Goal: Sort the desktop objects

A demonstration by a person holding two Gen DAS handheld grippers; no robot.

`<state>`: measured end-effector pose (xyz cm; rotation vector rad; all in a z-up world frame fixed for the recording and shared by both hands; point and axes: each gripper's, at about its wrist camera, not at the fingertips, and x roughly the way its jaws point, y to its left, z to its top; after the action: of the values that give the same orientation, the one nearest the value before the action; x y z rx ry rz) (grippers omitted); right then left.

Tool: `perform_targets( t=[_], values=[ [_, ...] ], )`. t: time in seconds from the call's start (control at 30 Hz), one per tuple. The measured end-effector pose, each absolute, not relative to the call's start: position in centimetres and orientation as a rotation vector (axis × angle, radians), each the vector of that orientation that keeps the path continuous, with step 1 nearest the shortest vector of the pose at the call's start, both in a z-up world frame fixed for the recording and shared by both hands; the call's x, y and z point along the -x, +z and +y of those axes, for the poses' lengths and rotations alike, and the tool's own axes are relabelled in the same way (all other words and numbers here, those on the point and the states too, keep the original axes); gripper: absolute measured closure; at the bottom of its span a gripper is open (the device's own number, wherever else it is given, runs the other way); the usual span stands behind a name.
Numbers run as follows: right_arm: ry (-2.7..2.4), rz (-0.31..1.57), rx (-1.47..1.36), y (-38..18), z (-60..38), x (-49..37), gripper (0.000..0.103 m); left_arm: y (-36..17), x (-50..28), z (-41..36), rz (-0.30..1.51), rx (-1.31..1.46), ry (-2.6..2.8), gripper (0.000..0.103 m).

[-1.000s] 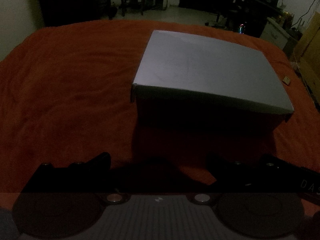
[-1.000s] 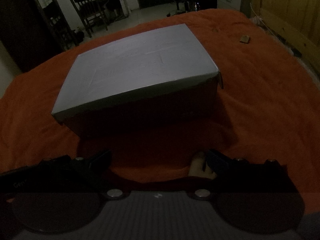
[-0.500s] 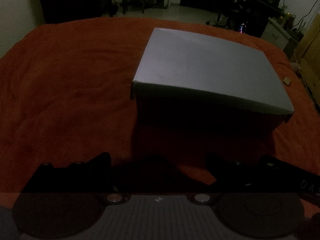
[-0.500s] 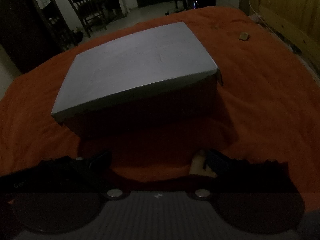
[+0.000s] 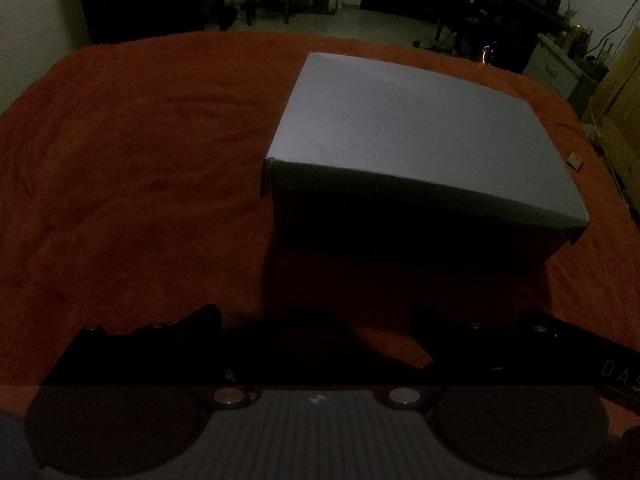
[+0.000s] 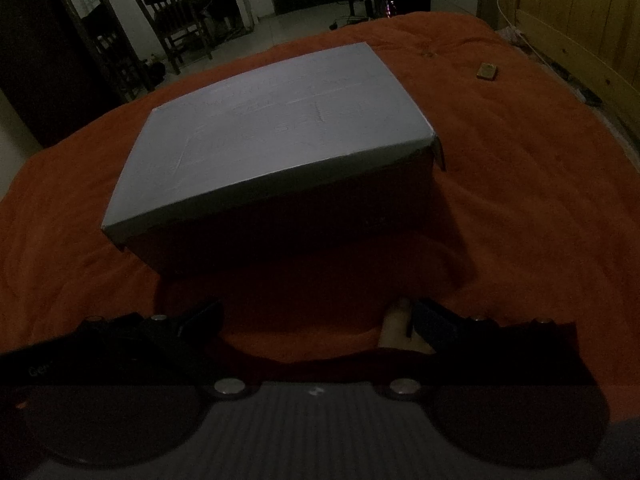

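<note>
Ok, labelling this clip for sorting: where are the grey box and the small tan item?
grey box (image 6: 276, 136), right wrist view, middle of its closed lid.
small tan item (image 6: 487, 71), right wrist view, its top face.

The middle of the orange cloth (image 5: 132, 168) is occupied by a closed grey box (image 5: 408, 132), by which passage straight ahead is blocked. Bare cloth is left open to its left and in front of it. A small tan object (image 6: 487, 71) lies well apart on the right side, near the wooden panel (image 6: 576, 28).

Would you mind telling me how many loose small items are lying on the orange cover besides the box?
1: a small tan item on the cover, beyond the box, to its right. Others may sit hidden inside the box.
</note>
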<state>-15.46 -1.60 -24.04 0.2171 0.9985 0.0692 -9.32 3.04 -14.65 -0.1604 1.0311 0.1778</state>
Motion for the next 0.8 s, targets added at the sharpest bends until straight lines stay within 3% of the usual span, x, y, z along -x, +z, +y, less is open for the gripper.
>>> perform_targets(
  t=[0.8],
  values=[
    [0.068,0.997,-0.219,-24.50,-1.79,15.57,0.000,-15.10,9.30,2.83,1.032,0.164,0.187,0.001]
  ],
)
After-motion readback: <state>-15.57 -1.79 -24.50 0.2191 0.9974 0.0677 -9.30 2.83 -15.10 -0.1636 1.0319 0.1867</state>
